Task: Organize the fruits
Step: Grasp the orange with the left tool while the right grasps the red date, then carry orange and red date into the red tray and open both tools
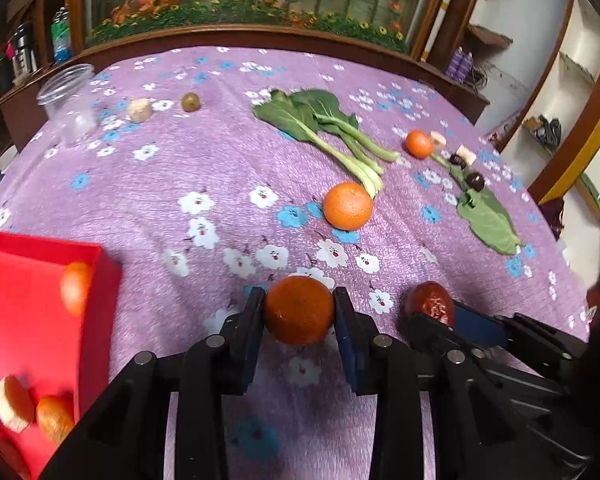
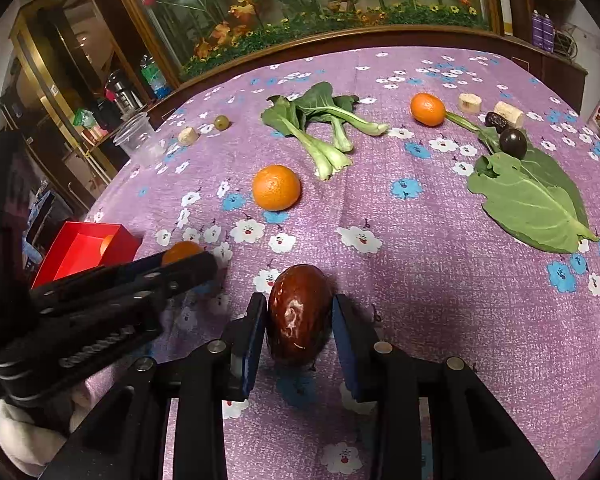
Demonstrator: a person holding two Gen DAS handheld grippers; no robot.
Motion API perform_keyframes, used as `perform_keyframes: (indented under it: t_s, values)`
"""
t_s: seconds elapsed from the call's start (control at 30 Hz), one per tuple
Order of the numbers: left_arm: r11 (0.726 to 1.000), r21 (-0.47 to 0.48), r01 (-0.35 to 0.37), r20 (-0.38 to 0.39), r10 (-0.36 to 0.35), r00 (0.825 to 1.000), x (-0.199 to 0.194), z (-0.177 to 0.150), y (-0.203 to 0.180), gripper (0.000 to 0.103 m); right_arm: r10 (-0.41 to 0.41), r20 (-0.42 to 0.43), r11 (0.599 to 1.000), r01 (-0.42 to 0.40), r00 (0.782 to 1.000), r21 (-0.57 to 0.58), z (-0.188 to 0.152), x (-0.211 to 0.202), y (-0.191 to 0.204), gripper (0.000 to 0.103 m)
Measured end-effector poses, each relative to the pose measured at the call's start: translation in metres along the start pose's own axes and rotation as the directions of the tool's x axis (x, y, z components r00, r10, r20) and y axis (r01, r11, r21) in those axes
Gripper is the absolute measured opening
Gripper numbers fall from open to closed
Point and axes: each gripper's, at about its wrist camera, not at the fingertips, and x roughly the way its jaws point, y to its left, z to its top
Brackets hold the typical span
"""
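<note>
My left gripper [image 1: 299, 306] is shut on a dark orange tangerine [image 1: 299, 309] just above the purple floral cloth. My right gripper [image 2: 300, 316] is shut on a glossy red-brown date [image 2: 299, 316]; it also shows in the left wrist view [image 1: 430, 300] to the right of the tangerine. The red box [image 1: 28, 304] lies at the left and holds a tangerine [image 1: 75, 288], a banana piece [image 1: 12, 408] and another orange fruit [image 1: 54, 418]. Two more tangerines [image 2: 276, 187] [image 2: 428, 109] lie on the cloth.
Bok choy [image 2: 320, 128] lies mid-table and a big green leaf [image 2: 532, 196] at the right, with dark plums [image 2: 513, 142] and banana pieces [image 2: 470, 103] near it. A clear plastic cup [image 1: 70, 100], a banana piece [image 1: 139, 110] and a green fruit [image 1: 190, 101] sit far left.
</note>
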Motion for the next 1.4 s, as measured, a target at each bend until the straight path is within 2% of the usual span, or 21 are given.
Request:
perform_keyframes:
  t_s: [0.3,0.53,0.9,1.0,1.17,1.4]
  values:
    - [0.993,-0.114,0.025,0.075,-0.017,0.997,-0.045,-0.019,0.024,0.032,0.011,0.024,1.0,-0.01,1.0,-0.029,-0.001,-0.001,0.009,0.036]
    - [0.982,-0.191,-0.004,0.112,0.026,0.993,-0.068,-0.032,0.049,0.032,-0.002,0.029,0.999,0.003,1.0,-0.034,-0.002,0.001,0.01,0.036]
    - [0.967,-0.255,-0.007,0.185,0.056,0.981,-0.108,-0.049,0.076,0.033,-0.027,0.039,0.999,0.029,0.999,-0.045,-0.004,0.003,0.01,0.036]
    - [0.96,-0.276,-0.039,0.199,0.097,0.975,-0.119,-0.054,0.089,0.033,-0.035,0.037,0.998,0.037,0.999,-0.052,-0.004,0.003,0.012,0.036]
    - [0.939,-0.325,-0.111,0.223,0.19,0.956,-0.139,-0.063,0.122,0.033,-0.044,0.027,0.995,0.046,0.999,-0.089,-0.003,-0.006,0.025,0.035]
    - [0.9,-0.424,-0.096,0.239,0.214,0.947,-0.155,-0.076,0.167,0.033,0.027,0.02,0.987,-0.024,0.999,-0.157,0.007,-0.024,0.071,0.035]
